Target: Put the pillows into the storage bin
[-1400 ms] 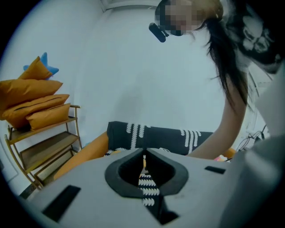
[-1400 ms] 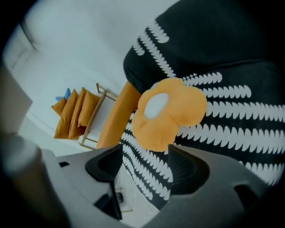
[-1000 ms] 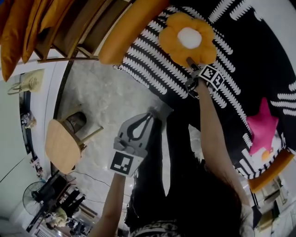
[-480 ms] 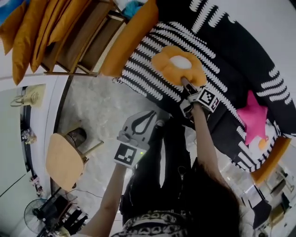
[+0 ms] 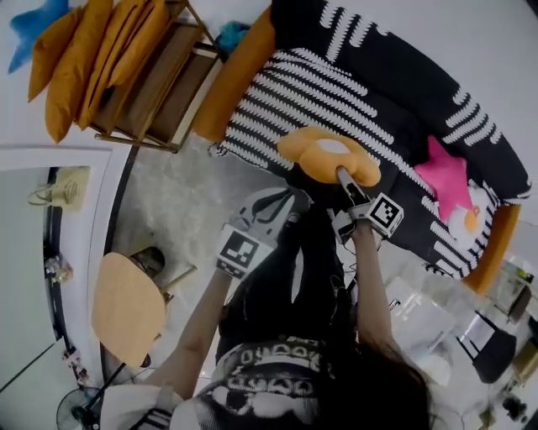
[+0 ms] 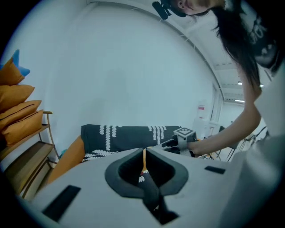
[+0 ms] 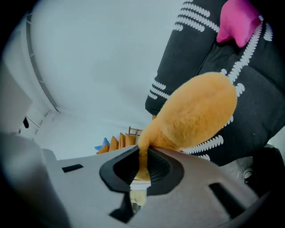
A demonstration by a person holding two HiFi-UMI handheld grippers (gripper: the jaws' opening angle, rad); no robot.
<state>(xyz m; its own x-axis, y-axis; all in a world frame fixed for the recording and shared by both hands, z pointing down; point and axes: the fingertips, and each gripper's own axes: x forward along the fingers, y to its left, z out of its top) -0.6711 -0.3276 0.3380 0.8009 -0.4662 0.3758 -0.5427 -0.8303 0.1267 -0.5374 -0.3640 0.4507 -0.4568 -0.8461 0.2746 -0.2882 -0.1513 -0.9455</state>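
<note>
An orange flower pillow (image 5: 326,154) with a white centre lies at the front edge of the black-and-white sofa (image 5: 378,92). My right gripper (image 5: 344,175) has its jaws closing on the pillow's edge. In the right gripper view the pads pinch the orange plush (image 7: 196,111) at the jaw tips (image 7: 141,156), and the pillow hangs lifted off the seat. A pink star pillow (image 5: 445,175) rests further right on the sofa, also seen as the pink star pillow (image 7: 238,20). My left gripper (image 5: 280,201) hovers by the sofa's front, its jaws (image 6: 144,153) together with nothing between them.
A wooden shelf (image 5: 160,76) at upper left carries several orange cushions (image 5: 80,63) and a blue star pillow (image 5: 38,25). An orange bolster (image 5: 244,71) forms the sofa's left arm. A round wooden stool (image 5: 126,309) stands lower left. A pale box-like container (image 5: 420,323) sits lower right.
The right gripper's jaws have closed on the flower pillow's edge and raised it from the seat toward the sofa's front. The left gripper stays shut and has shifted little.
</note>
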